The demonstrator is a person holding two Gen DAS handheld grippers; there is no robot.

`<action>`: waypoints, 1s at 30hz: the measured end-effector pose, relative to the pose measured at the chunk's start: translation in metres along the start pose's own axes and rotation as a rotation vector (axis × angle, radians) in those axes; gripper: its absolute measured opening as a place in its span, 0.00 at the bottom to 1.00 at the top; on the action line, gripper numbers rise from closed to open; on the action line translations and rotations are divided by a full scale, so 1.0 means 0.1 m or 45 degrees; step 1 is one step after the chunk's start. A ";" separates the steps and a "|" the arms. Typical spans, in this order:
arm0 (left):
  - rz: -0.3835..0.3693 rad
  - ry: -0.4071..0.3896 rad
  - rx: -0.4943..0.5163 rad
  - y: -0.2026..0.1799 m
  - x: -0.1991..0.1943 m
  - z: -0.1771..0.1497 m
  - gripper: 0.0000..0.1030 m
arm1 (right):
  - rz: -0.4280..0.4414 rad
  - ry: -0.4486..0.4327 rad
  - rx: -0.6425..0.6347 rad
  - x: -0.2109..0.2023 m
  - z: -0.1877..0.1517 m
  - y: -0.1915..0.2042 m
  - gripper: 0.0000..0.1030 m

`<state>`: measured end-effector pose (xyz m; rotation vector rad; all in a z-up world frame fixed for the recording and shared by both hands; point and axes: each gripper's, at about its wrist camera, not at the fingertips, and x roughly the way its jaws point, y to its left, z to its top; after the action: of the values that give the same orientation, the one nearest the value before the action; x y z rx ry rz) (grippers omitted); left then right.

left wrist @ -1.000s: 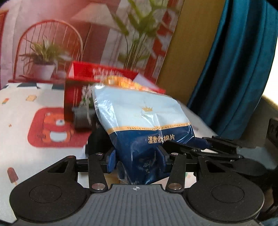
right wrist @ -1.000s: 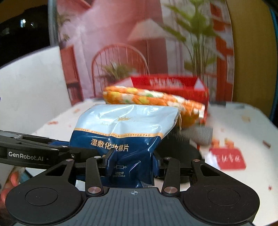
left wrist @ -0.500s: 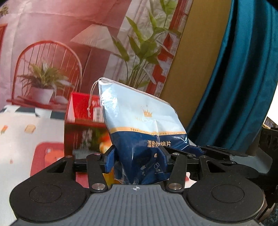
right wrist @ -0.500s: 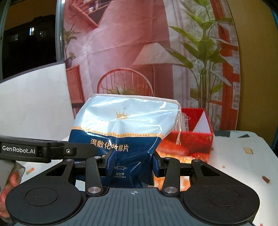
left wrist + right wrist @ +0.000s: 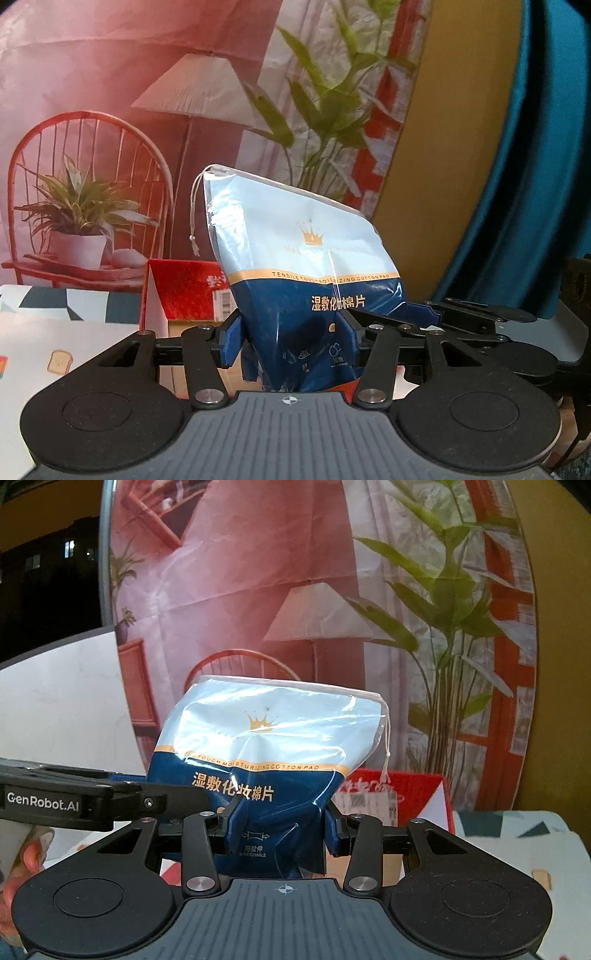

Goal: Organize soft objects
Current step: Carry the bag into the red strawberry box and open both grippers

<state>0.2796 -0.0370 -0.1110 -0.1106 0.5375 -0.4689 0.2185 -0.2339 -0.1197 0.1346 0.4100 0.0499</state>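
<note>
A: Start on the left. What has the left gripper (image 5: 291,343) got?

B: Its blue pads are pinched tight on the dark blue bottom of the cotton pad bag (image 5: 306,273). The bag stands up from the jaws, leaning to the right, with its pale blue top high and a white drawstring (image 5: 195,218) dangling from the upper left corner.

A: Is the bag resting on anything?

B: No, it hangs clear of the patterned tablecloth (image 5: 62,343). Behind and below it sits the red box (image 5: 181,291), apart from the bag.

A: And further right?

B: The right gripper (image 5: 280,830) is clamped on the same bag (image 5: 266,746), also at the blue lower part, so the plastic is squeezed into creases between its pads. From that side the left tool reaches in as a black bar marked GenRobot.AI, and its tip meets the bag's lower left edge. The person's fingers (image 5: 22,856) show under that bar.

A: What is beyond it?

B: The red box (image 5: 391,794) again, low at the right, with a painted backdrop (image 5: 258,572) and a teal curtain (image 5: 517,166) behind.
</note>
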 end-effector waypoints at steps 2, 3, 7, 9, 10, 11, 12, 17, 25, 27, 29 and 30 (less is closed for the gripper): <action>0.016 0.024 -0.012 0.07 0.16 0.07 0.53 | 0.000 0.027 0.021 0.19 0.08 -0.08 0.38; 0.023 0.039 -0.018 0.11 0.25 0.11 0.53 | 0.000 0.043 0.028 0.28 0.11 -0.11 0.38; 0.048 0.119 -0.064 0.30 0.60 0.18 0.53 | -0.007 0.123 0.064 0.69 0.17 -0.23 0.38; 0.051 0.170 -0.092 0.40 0.78 0.16 0.52 | -0.018 0.178 0.087 0.90 0.16 -0.27 0.38; 0.049 0.202 -0.109 0.45 0.88 0.15 0.52 | -0.026 0.204 0.096 0.98 0.13 -0.30 0.38; 0.048 0.234 -0.120 0.48 0.96 0.12 0.52 | -0.026 0.236 0.112 1.08 0.10 -0.34 0.38; 0.046 0.264 -0.127 0.51 1.03 0.10 0.52 | -0.027 0.269 0.130 1.17 0.08 -0.38 0.38; 0.045 0.428 -0.130 0.63 1.36 -0.10 0.52 | -0.035 0.461 0.196 1.53 -0.12 -0.54 0.38; 0.024 0.556 -0.110 0.68 1.55 -0.28 0.51 | -0.079 0.676 0.289 1.74 -0.41 -0.64 0.37; 0.027 0.581 -0.113 0.69 1.56 -0.32 0.51 | -0.079 0.711 0.317 1.76 -0.45 -0.65 0.37; 0.040 0.602 -0.103 0.70 1.54 -0.36 0.51 | -0.081 0.735 0.323 1.78 -0.47 -0.63 0.37; 0.043 0.607 -0.097 0.69 1.55 -0.37 0.51 | -0.083 0.745 0.319 1.79 -0.48 -0.61 0.37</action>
<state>0.4055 -0.0458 -0.2300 -0.0618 1.0241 -0.4426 0.3647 -0.2752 -0.2424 0.3571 1.0053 -0.0283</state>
